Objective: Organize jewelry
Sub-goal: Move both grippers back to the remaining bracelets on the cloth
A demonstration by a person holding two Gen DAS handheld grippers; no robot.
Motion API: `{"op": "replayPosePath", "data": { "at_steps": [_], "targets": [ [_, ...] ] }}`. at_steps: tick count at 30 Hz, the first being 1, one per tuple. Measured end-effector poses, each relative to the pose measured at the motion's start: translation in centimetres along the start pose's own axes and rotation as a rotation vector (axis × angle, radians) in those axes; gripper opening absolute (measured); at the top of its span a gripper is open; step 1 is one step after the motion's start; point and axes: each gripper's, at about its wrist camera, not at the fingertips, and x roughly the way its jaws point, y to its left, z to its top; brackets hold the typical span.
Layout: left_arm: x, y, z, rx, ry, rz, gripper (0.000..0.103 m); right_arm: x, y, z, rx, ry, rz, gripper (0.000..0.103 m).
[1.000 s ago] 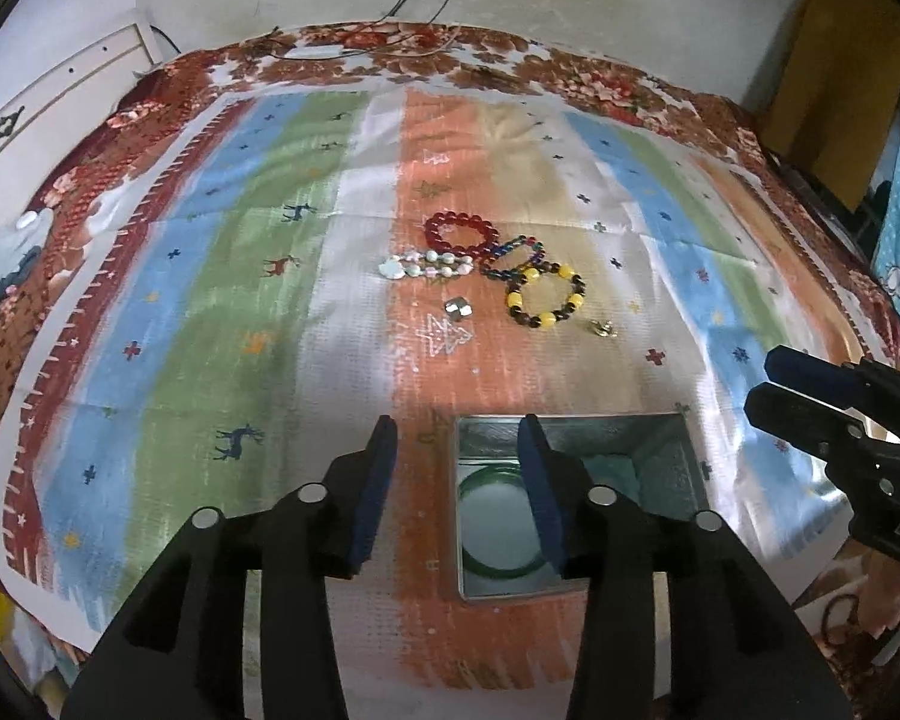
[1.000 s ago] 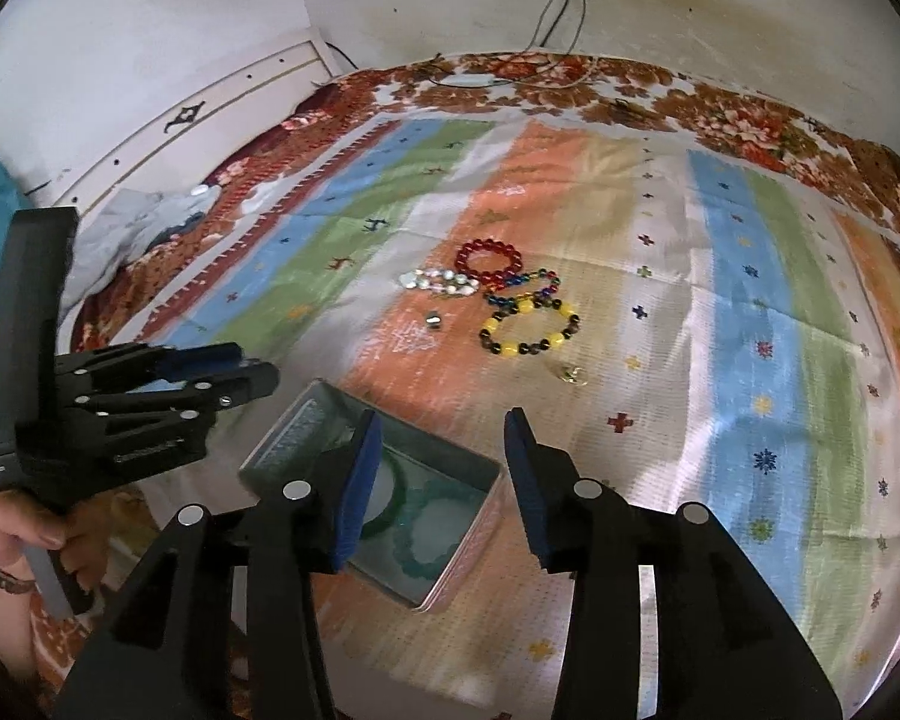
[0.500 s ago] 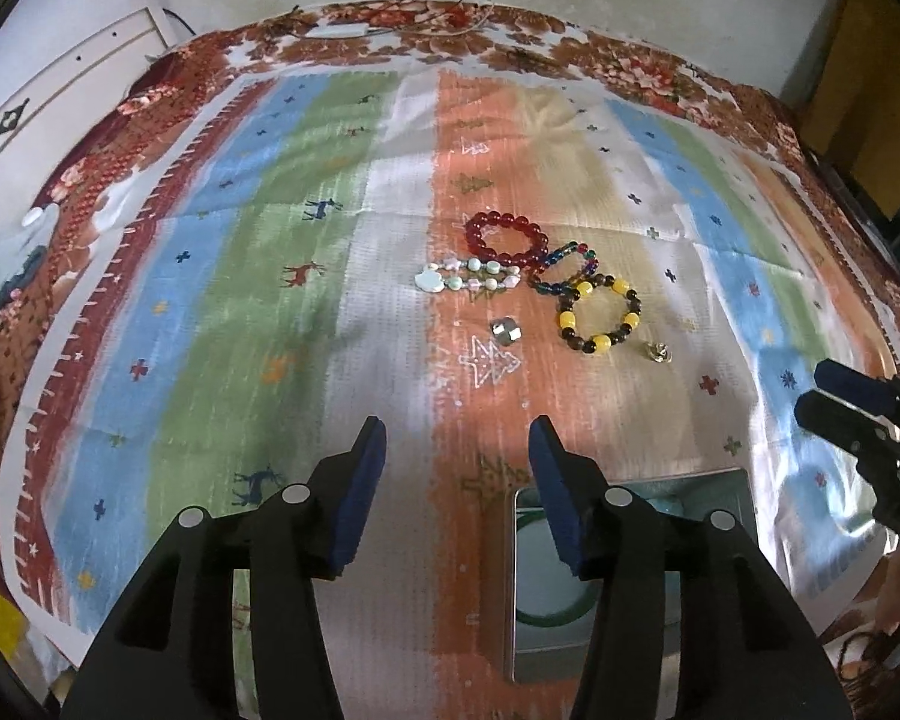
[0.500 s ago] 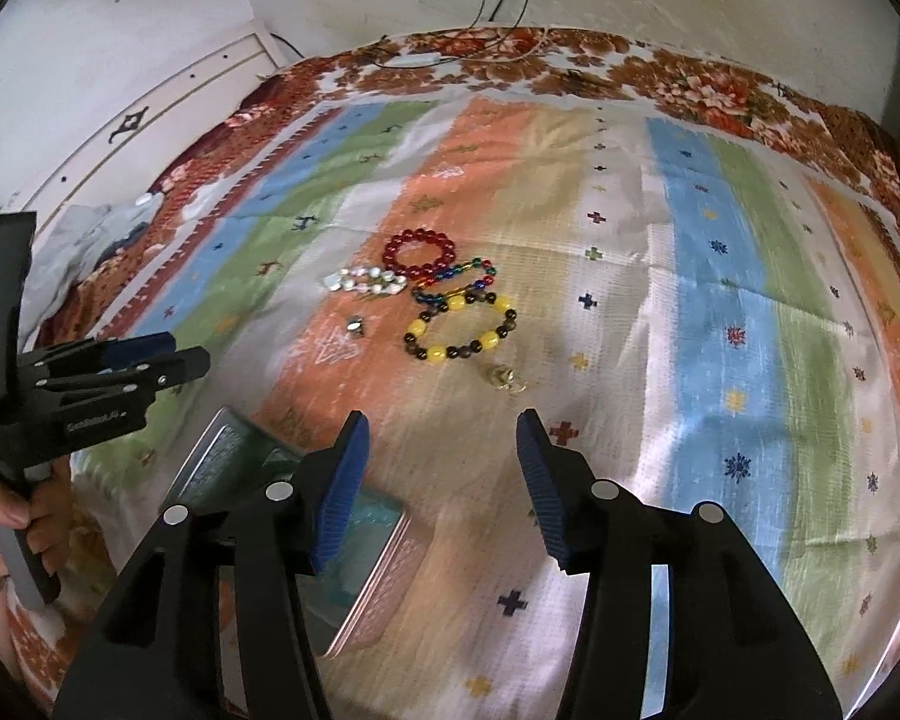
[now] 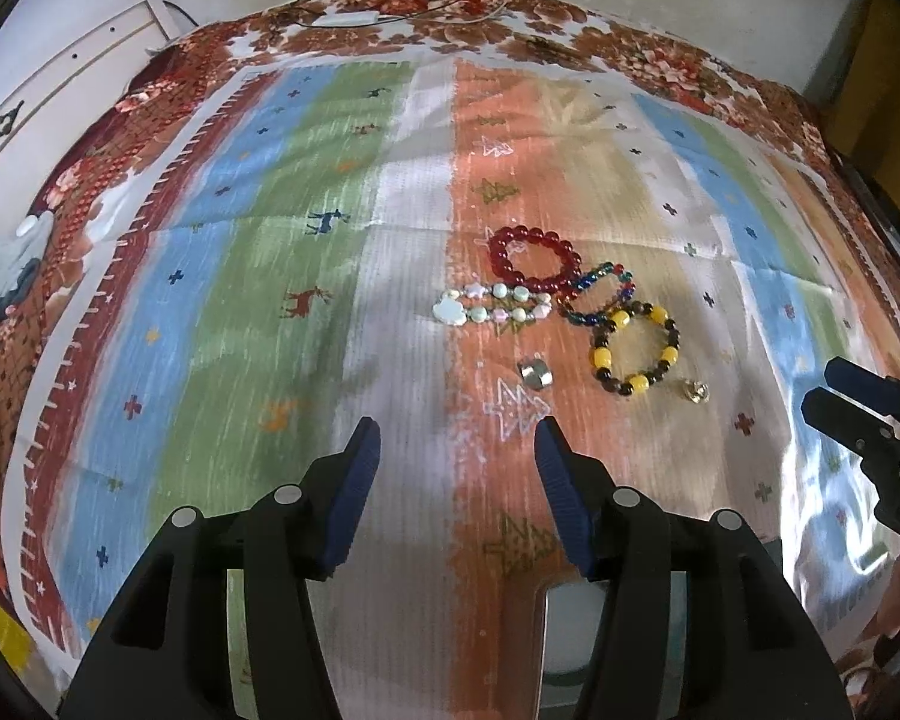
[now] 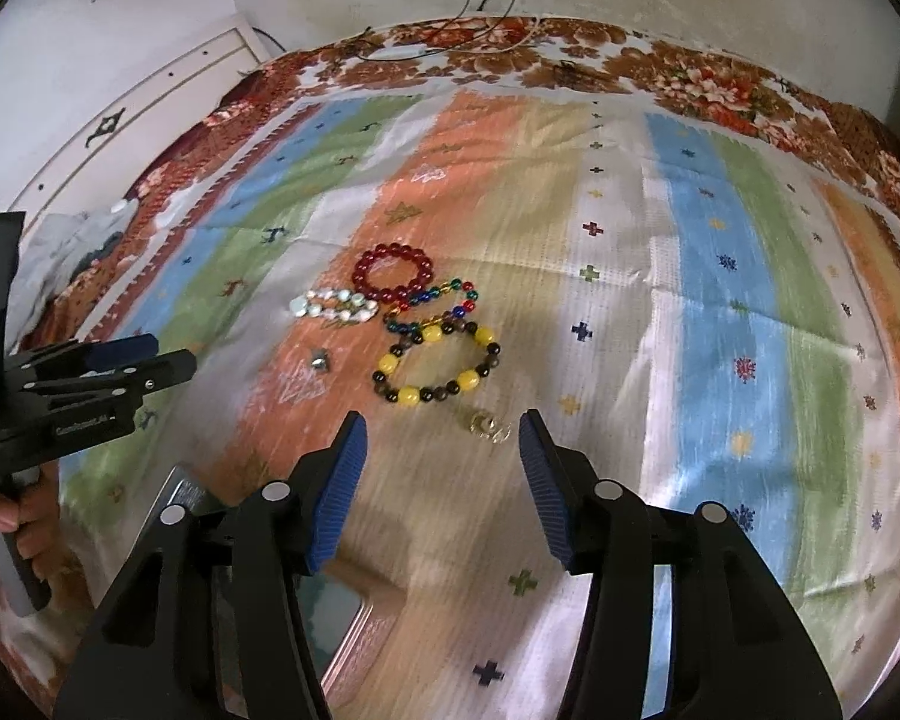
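I hold my right hand-held gripper (image 6: 441, 459) wide and empty just short of the small gold ring (image 6: 489, 425), beside the yellow-and-brown bead bracelet (image 6: 435, 366), ready to straddle it. My left hand-held gripper (image 5: 456, 462) is equally wide, empty, near the metal tin (image 5: 555, 636) behind the bracelet.

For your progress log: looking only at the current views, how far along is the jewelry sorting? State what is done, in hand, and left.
Done: nothing checkable; the tin box is mostly hidden. In hand: nothing; the left gripper and right gripper are open and empty. Left on the cloth: red bracelet, pastel bracelet, multicolour bracelet, yellow-and-dark bracelet, silver ring, gold piece.
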Motion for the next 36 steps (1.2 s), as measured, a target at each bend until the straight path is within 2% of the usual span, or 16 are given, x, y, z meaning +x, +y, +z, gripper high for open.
{"op": "replayPosePath", "data": {
  "at_steps": [13,18,24,36],
  "targets": [
    [2.5,1.0,2.6,-0.051,0.031,-0.013,0.058,2.8,-1.4,1.5,0.039,0.039,-0.014,0.056],
    [2.6,1.0,3.5,-0.07,0.005,-0.012,0.059,3.6,-1.4,1.9,0.031,0.051,-0.015,0.056],
    [4.5,1.5,4.3,-0.083,0.053,-0.005,0.059,4.5,-2.3,2.5,0.064,0.042,-0.041,0.056],
    [7.9,1.8,5.8,-0.096,0.11,0.0,0.059,7.4,-2.4,3.1,0.055,0.1,-0.03,0.056]
  ]
}}
